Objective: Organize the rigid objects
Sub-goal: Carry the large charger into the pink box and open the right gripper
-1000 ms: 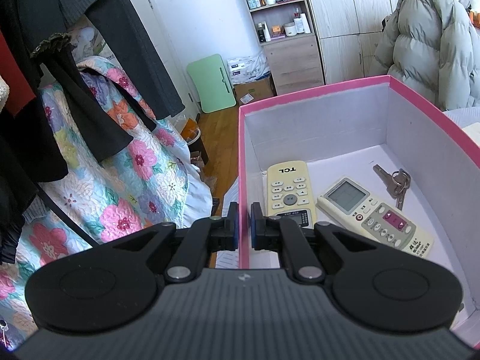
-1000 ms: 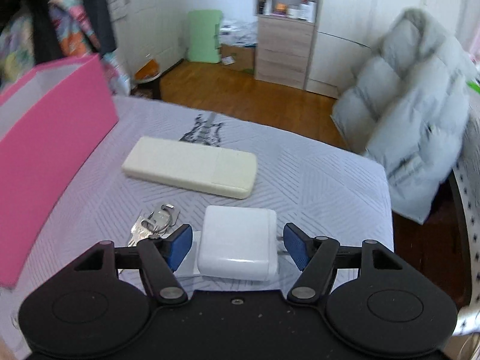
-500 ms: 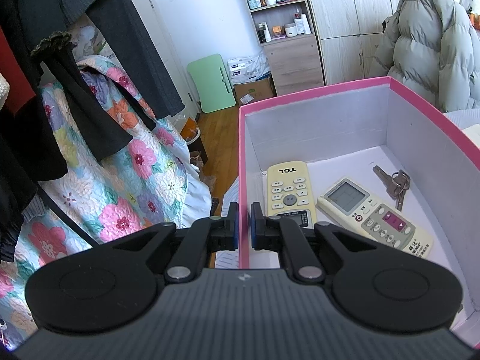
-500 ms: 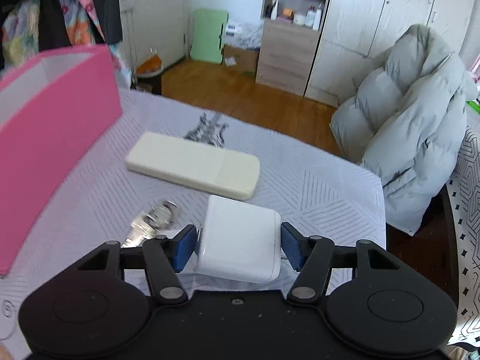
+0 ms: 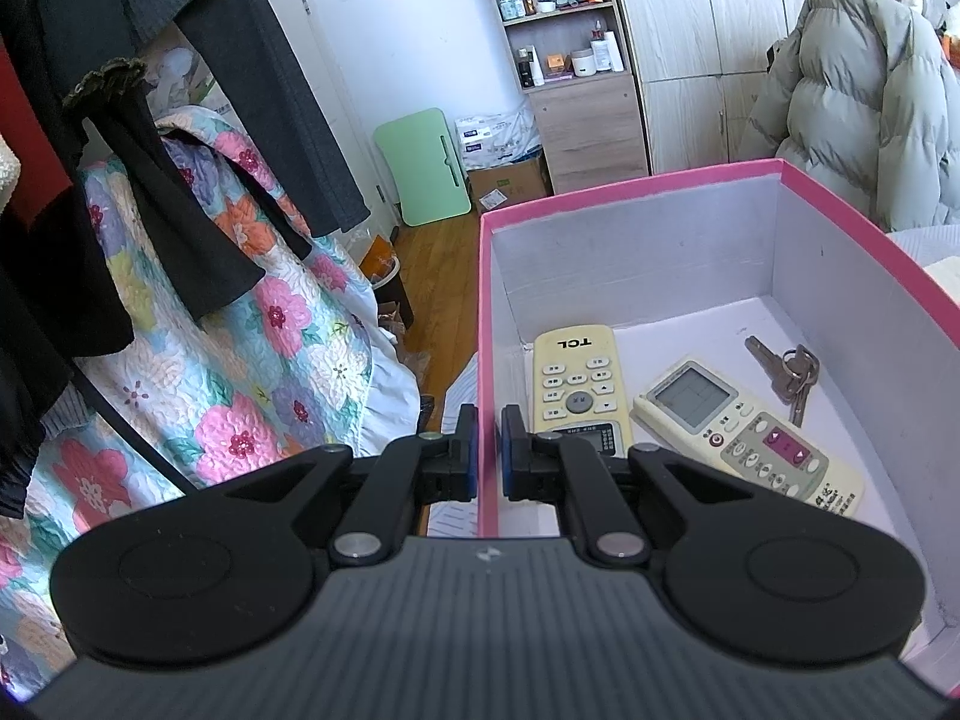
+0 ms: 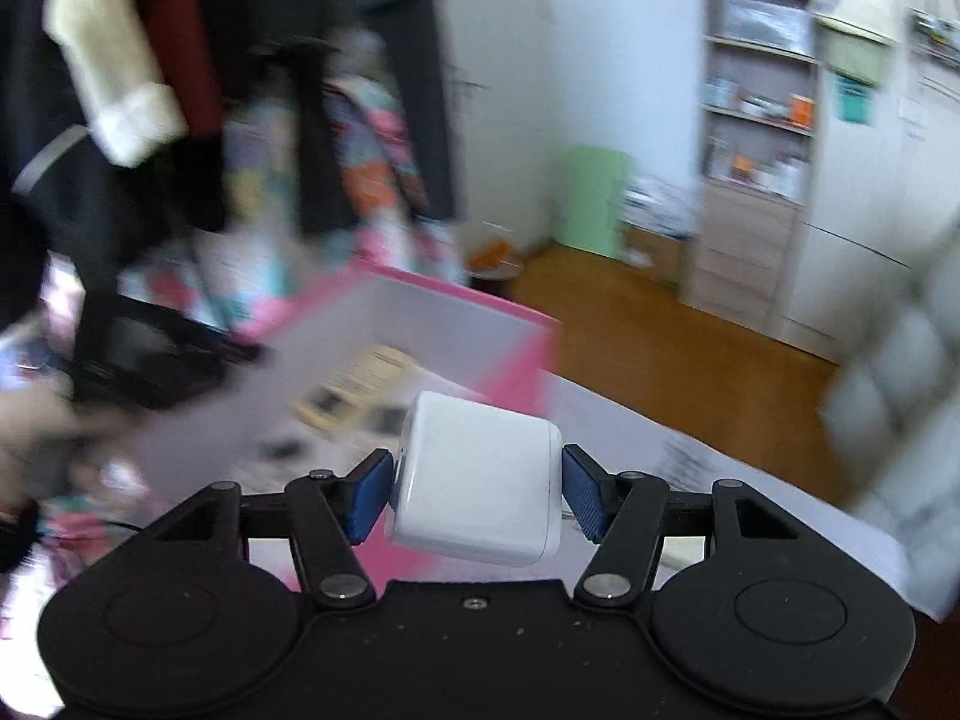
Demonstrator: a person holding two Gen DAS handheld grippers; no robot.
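My left gripper (image 5: 489,420) is shut on the left wall of the pink box (image 5: 660,177) and grips its rim. Inside the box lie a cream TCL remote (image 5: 579,384), a second remote with a screen (image 5: 744,432) and a bunch of keys (image 5: 786,372). In the blurred right wrist view my right gripper (image 6: 477,468) is shut on a white charger block (image 6: 480,492), held in the air. The charger hangs above the bed, close to the pink box (image 6: 468,300), whose open inside shows behind it.
Dark clothes (image 5: 120,150) and a floral quilt (image 5: 252,372) hang left of the box. A grey puffer jacket (image 5: 870,120) lies behind it, with a shelf unit (image 5: 570,60) and wooden floor (image 6: 660,330) beyond. A blurred hand (image 6: 36,438) shows at the left.
The right gripper closed on the white charger, lifted it off the bed and swung left toward the pink box. The left gripper and the box have not moved.
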